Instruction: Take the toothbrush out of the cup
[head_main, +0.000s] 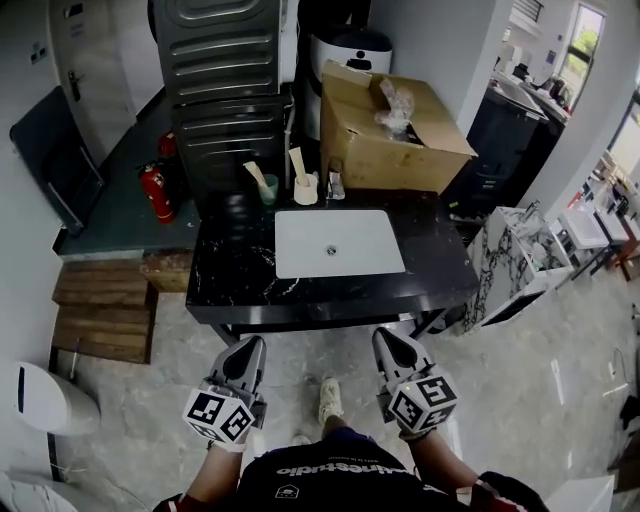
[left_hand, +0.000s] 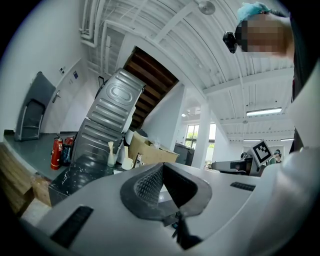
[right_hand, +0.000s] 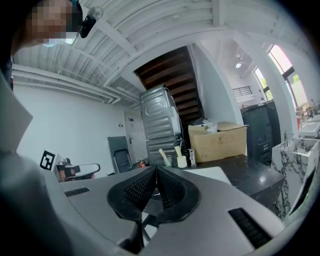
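**Head view: no toothbrush lifted yet, both grippers shut and empty**

Head view looks steeply down on a black marble tabletop (head_main: 240, 275) with a white sink (head_main: 338, 242) let into it. Off the left end, on the floor, stands a red fire extinguisher (head_main: 157, 192). Along the far edge, from the left, come a greenish cup (head_main: 268, 190) with a pale toothbrush (head_main: 255, 172) leaning out of it and, just beside it, a cream cup (head_main: 306, 190) with a second toothbrush (head_main: 296, 163) standing in it. Next is a small upright item (head_main: 335, 184) (too small to name), and a cardboard box (head_main: 395, 135) fills the far right corner.

As for progress, I judge the task not begun. Each brush sits in its own cup, and neither gripper is anywhere near them. Which of the two brushes is meant cannot be told from here. The whole job is left: reach across the sink, close on a handle, and draw it up clear of the rim.

The left gripper (head_main: 250, 348) hangs over the floor, short of the tabletop's near edge. Its own view shows the ribbed pads pressed together with nothing between them. The right gripper (head_main: 388, 340) is level with it and likewise short of the tabletop. Its jaws are closed too and empty (the cups show only far off, beyond the tips).
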